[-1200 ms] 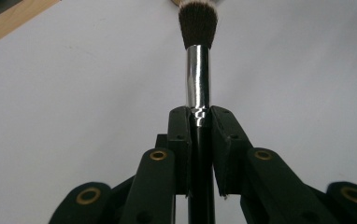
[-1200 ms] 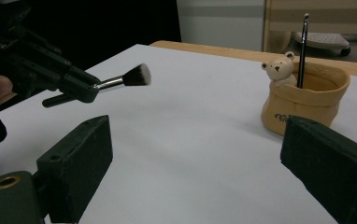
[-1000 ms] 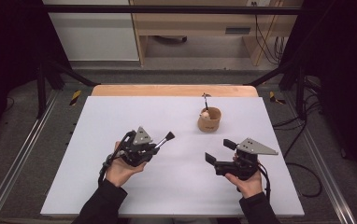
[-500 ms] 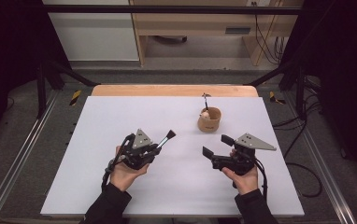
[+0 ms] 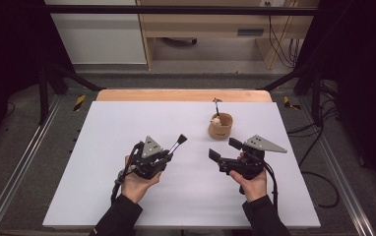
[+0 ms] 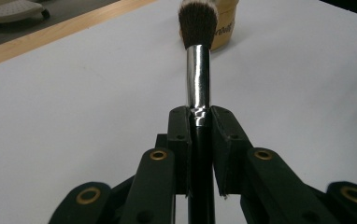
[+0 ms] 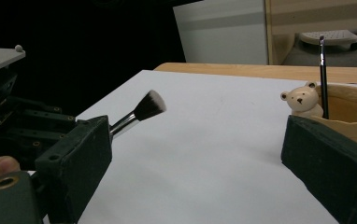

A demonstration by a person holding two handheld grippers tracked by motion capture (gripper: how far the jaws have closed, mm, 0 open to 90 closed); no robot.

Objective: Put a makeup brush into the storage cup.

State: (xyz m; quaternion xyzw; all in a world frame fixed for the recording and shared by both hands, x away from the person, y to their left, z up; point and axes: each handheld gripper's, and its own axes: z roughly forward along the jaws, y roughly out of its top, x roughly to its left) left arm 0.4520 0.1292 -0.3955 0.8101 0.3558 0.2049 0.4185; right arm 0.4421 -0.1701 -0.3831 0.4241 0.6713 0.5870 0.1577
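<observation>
Left gripper: I see the left gripper [image 5: 172,149] near the middle of the white table [image 5: 127,128], held from below by the left hand [image 5: 138,181]; its two black jaws are pressed tight onto the handle of a makeup brush [image 5: 178,143].
Brush: in the left gripper view the makeup brush [image 6: 198,70] runs straight up between the jaws — black handle in the clamp, shiny metal ferrule above it, dark bristle head with pale tips at the far end. From above I see it pointing up and to the right, toward the cup.
Right gripper: the right gripper [image 5: 224,149] sits to the right of the left one, well apart from it, in the right hand [image 5: 251,183]; its jaws stand wide apart and I see nothing between them.
Cup: a small tan wooden cup [image 5: 220,126] stands on the table beyond the right gripper, near it but not touching.
Cup contents: in the right gripper view I see a little bear figure [image 7: 302,101] at the cup's rim and a thin dark stick [image 7: 324,70] rising upright out of the cup [image 7: 354,116] — I cannot tell what the stick is.
Far edge: a wooden strip [image 5: 183,95] borders the table's far side.
</observation>
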